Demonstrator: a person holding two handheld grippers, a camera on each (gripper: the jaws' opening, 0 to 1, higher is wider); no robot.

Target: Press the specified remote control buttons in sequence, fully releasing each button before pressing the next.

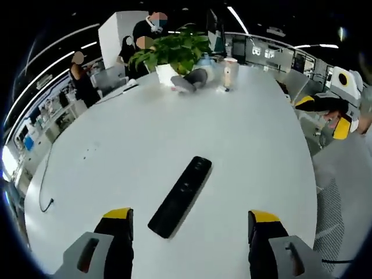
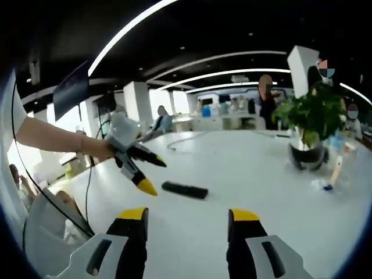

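A slim black remote control lies flat on the white oval table, slanting away from me between and just ahead of my left gripper's jaws. My left gripper is open, its yellow-tipped jaws wide apart and holding nothing. In the right gripper view the same remote lies further off on the table. There the left gripper hangs above the remote's left end, held by a hand. My right gripper is open and holds nothing. It also appears off the table's right edge.
A potted green plant stands at the far end of the table, next to a cup and small items. A thin cable lies near the left edge. A mesh chair is at the right. People stand beyond.
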